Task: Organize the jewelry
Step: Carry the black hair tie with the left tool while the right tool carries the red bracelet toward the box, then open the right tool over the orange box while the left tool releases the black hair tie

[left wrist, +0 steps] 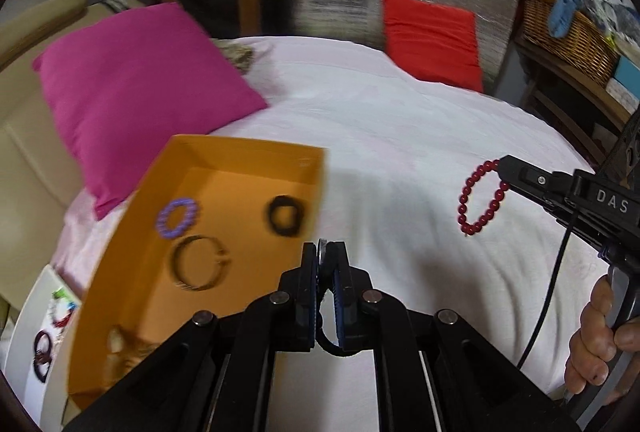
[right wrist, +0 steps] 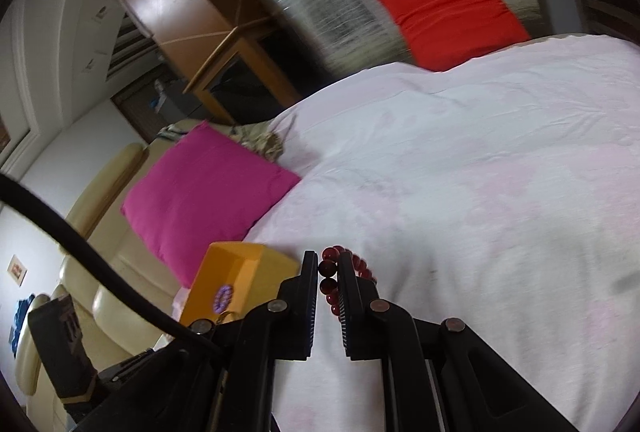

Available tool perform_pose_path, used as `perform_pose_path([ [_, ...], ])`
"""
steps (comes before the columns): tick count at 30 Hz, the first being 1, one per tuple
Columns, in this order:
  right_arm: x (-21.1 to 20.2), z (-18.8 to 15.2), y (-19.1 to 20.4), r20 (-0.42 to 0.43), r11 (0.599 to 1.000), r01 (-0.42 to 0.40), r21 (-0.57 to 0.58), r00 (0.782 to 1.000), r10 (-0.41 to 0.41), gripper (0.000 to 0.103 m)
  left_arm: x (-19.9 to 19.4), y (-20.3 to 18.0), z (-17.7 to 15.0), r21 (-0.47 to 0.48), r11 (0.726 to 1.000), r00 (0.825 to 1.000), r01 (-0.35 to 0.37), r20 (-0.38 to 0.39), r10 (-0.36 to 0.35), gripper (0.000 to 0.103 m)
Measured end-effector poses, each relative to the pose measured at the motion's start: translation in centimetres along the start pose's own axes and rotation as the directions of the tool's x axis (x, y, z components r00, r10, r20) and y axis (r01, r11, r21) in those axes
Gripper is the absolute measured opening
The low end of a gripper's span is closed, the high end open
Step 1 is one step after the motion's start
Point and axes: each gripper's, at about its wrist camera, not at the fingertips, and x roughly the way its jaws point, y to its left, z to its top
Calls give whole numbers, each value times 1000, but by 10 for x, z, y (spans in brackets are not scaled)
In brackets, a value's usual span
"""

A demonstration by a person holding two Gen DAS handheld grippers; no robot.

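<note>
Grippers both clamped, both angled down over the bed!
Left gripper (left wrist: 325, 252) pinches a thin dark ring edge-on between its pads, just right of the orange box (left wrist: 240, 167) holding three bracelets. Right gripper (right wrist: 328, 272), a hand (left wrist: 600, 344) on its grip, bites the red bead bracelet (left wrist: 482, 197), which dangles off its tips above the white sheet (left wrist: 400, 135).

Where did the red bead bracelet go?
The red bead bracelet hangs pinched in the right gripper, above the white sheet, to the right of the orange box.
</note>
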Motion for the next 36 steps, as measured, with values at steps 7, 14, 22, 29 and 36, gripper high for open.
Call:
perform_pose_path([
  [7, 21, -15, 47, -28, 995, -88, -53, 996, 87, 11, -15, 65, -8, -101, 992, 997, -81, -3, 81, 8],
  [14, 42, -30, 94, -71, 976, -184, -120, 982, 177, 11, -15, 105, -15, -159, 980, 993, -122, -26, 119, 8],
  [22, 70, -55, 133, -187, 939, -287, -192, 950, 252, 11, 4, 125, -28, -195, 971, 988, -139, -88, 124, 8],
  [29, 95, -77, 147, -310, 914, -349, -208, 910, 277, 11, 18, 137, -30, -215, 964, 983, -159, -127, 134, 8],
  [36, 115, -96, 155, -412, 897, -374, -235, 874, 257, 11, 34, 143, -34, -227, 956, 973, -183, -182, 143, 8],
])
